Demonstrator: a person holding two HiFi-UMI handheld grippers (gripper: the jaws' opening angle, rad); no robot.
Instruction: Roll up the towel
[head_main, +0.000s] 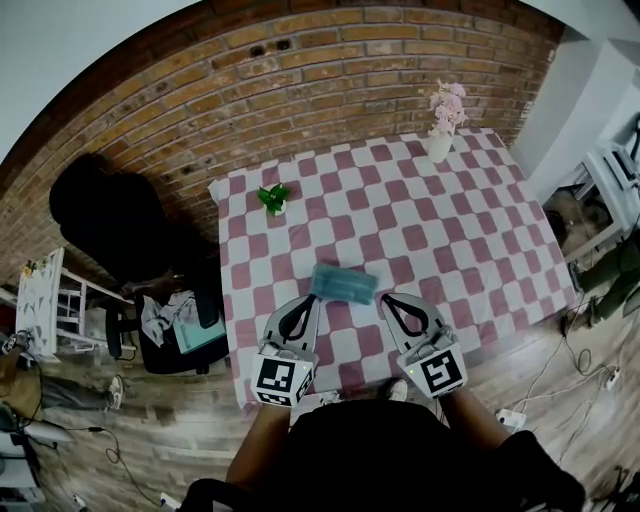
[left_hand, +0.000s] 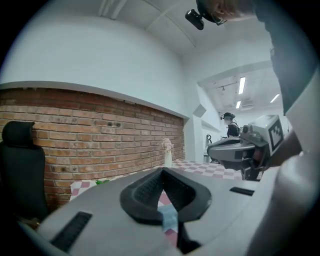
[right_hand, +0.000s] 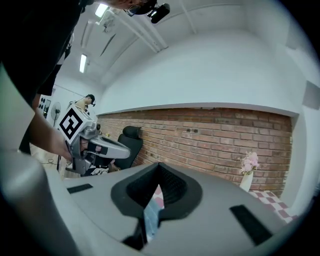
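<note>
The light blue towel (head_main: 343, 283) hangs folded above the pink-and-white checked table (head_main: 470, 230), stretched between my two grippers. My left gripper (head_main: 314, 298) is shut on its left end, and a strip of blue cloth (left_hand: 168, 218) shows between the closed jaws in the left gripper view. The right gripper (head_main: 384, 298) is shut on the right end, with the towel's edge (right_hand: 151, 214) pinched in its jaws. Both grippers point about level toward the brick wall. Each gripper view also shows the other gripper off to its side.
A white vase of pink flowers (head_main: 441, 125) stands at the table's far right. A small green plant (head_main: 273, 197) sits near its far left corner. A black office chair (head_main: 175, 330) and a white shelf (head_main: 40, 300) stand left of the table, cables lie on the floor at the right.
</note>
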